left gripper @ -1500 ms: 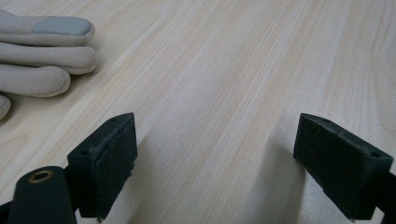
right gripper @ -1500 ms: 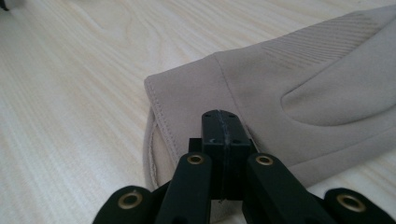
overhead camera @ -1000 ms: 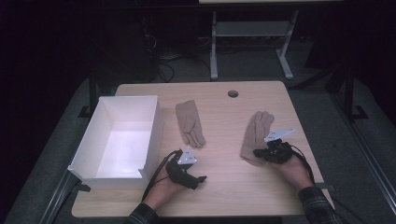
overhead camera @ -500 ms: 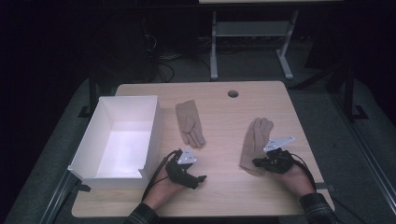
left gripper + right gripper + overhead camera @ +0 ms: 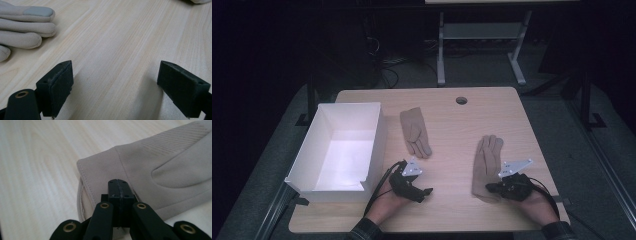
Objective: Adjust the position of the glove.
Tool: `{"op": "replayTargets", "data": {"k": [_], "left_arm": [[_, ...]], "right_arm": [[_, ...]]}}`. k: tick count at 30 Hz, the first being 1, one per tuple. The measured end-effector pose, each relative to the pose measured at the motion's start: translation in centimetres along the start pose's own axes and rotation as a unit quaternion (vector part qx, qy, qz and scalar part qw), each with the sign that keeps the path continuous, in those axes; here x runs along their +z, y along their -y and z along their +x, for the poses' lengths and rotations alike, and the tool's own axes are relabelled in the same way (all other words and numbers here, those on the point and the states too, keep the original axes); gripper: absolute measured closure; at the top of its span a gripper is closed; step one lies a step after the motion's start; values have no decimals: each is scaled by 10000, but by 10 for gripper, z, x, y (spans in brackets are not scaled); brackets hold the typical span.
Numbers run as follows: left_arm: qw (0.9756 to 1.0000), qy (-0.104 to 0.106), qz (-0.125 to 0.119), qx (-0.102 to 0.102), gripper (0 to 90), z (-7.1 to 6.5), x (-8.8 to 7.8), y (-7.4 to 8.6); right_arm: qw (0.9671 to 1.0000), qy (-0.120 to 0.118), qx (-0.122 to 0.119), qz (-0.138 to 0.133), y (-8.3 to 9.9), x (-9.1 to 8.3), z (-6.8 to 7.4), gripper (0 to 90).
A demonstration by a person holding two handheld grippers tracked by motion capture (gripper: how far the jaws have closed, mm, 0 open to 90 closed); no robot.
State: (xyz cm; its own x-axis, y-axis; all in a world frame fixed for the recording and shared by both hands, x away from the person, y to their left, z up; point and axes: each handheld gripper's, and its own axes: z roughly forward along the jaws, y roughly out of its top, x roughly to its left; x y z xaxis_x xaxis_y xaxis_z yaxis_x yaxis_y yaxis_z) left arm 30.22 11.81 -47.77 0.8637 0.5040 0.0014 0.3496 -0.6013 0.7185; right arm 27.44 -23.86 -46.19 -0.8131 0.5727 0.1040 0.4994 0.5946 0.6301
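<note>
Two beige gloves lie on the wooden table (image 5: 452, 210). One glove (image 5: 415, 132) rests flat near the middle, its fingertips (image 5: 22, 27) at the upper left of the left gripper view. My left gripper (image 5: 424, 192) (image 5: 115, 85) sits in front of it, open, with bare wood between its jaws. The other glove (image 5: 486, 165) (image 5: 155, 162) lies at the right, fingers pointing away from me. At its near cuff, my right gripper (image 5: 489, 188) (image 5: 119, 192) is shut, and the pads appear to pinch the cuff fabric.
A white open box (image 5: 377, 135) stands at the table's left side, close to my left hand. A round cable hole (image 5: 461, 100) is near the far edge. Beyond the table are a dark floor and a metal frame (image 5: 441, 50).
My right gripper has drawn back toward the table's near edge, and the right glove has slid with it. The left gripper and the other glove have stayed put.
</note>
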Motion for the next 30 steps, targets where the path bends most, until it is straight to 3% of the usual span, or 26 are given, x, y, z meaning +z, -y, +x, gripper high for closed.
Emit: {"op": "replayTargets", "data": {"k": [8, 14, 22, 30], "left_arm": [[10000, -6, -9, -47, 129, -1, 0, 0], [10000, -5, -19, -60, 128, -1, 0, 0], [10000, -28, -13, -43, 128, -1, 1, 0], [10000, -25, -6, -23, 128, -1, 1, -1]], "right_arm": [[9999, -74, -57, 65, 13, -10, 10, 900], [10000, 28, -80, 45, 12, -15, 10, 900], [9981, 477, 94, -377, -10, -11, -17, 900], [9986, 418, 63, -326, -29, 16, -34, 900]]}}
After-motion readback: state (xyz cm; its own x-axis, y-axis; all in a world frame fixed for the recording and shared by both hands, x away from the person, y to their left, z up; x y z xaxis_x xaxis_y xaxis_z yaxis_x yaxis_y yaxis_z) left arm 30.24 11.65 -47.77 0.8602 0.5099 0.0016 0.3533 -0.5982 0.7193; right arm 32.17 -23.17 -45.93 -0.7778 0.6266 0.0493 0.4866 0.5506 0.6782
